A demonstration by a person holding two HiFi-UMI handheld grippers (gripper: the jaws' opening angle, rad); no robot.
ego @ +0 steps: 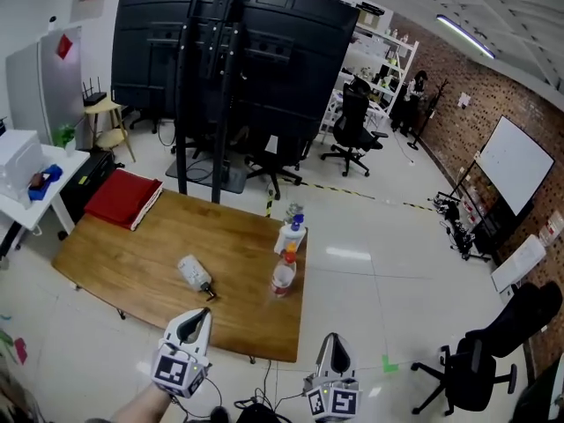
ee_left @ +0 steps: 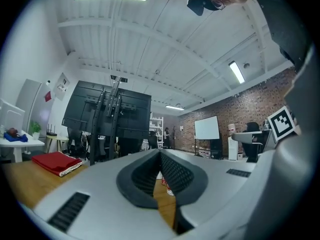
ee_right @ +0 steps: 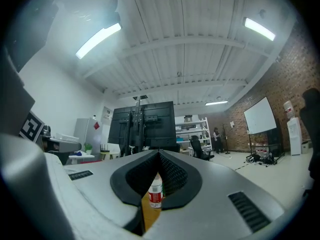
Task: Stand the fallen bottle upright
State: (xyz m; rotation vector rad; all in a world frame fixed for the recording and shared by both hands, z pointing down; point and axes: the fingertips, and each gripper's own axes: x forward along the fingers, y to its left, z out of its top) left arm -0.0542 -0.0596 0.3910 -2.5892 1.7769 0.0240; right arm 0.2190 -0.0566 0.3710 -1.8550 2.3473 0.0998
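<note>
At a wooden table (ego: 132, 263) in a brick-walled workroom, the fallen bottle (ego: 194, 273) is seen lying on its side near the middle of the top. Its long axis is set on a slant, with the dark cap end turned toward the near edge and to the right, and the base toward the far left. No wording can be read on it. A red label is carried by the upright bottle (ego: 283, 276) standing to its right, near the table's right edge, but the print is too small to be made out. A spray bottle (ego: 293, 233) with a blue top is placed just behind that. Black-and-white square markers are borne by the cubes on both tools.

The left gripper (ego: 203, 313) is held over the near edge, its jaws closed together on nothing. The right gripper (ego: 333, 337) is held just off the table's near right corner, its jaws likewise brought together and empty.

The fallen bottle is shown by the head view alone. In the right gripper view the upright bottle is framed beneath the meeting jaw tips. In the left gripper view a red folded cloth (ee_left: 56, 162) is shown at the table's left.
</note>
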